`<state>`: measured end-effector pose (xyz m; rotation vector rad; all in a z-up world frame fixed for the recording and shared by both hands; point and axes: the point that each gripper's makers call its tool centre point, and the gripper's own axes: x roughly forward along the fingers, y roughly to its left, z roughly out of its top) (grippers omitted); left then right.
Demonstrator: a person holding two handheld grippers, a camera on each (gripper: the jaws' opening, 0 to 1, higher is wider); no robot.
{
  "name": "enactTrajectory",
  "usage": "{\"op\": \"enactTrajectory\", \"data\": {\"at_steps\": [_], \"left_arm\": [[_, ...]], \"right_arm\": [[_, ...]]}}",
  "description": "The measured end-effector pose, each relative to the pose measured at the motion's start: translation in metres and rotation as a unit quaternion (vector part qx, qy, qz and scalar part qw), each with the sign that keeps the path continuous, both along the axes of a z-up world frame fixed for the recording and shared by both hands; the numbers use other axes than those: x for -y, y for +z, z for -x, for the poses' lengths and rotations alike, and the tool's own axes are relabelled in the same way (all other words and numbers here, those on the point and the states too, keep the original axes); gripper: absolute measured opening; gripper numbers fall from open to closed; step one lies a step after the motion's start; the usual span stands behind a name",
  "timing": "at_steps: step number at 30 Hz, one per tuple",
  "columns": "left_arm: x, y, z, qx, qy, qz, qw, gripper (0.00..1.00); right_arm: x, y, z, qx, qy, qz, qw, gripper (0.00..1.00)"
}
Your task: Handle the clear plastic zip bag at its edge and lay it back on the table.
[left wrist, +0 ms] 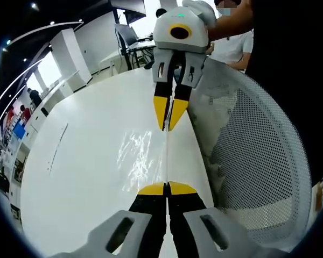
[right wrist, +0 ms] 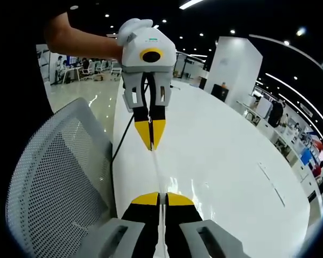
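Bag (left wrist: 166, 156) hung stretched edge-on between both grippers above the counter (left wrist: 97, 161) edge — left gripper (left wrist: 166, 188) and right gripper (right wrist: 161, 198) each had jaws pinching its rim — beside a mesh chair (left wrist: 258, 156).

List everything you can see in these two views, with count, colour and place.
bag: one, clear, stretched edge-on between the two tools above the table
table: one, white, glossy, under the bag
chair: one, white mesh back, beside the table edge
pillar: one, white, behind the table
desks: several, far background, detail too small to tell
left tool: one, black with yellow tips, shut on one end of the bag
right tool: one, black with yellow tips, shut on the other end of the bag
arm: one, bare, dark sleeve, holding the left tool
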<state>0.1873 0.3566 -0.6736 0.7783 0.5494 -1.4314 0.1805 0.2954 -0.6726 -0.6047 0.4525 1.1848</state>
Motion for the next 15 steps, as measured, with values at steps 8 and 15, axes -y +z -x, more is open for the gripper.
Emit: {"op": "enactTrajectory", "data": {"at_steps": [8,15], "left_arm": [[0.0001,0.0002,-0.0004,-0.001,0.000,-0.001,1.0000,0.00],[-0.0003,0.0002,-0.0002,-0.001,0.000,-0.001,1.0000,0.00]], "right_arm": [[0.0016,0.0001,0.0000,0.000,-0.001,0.001,1.0000,0.00],[0.0029,0.0000,0.0008,-0.001,-0.002,0.002,1.0000,0.00]]}}
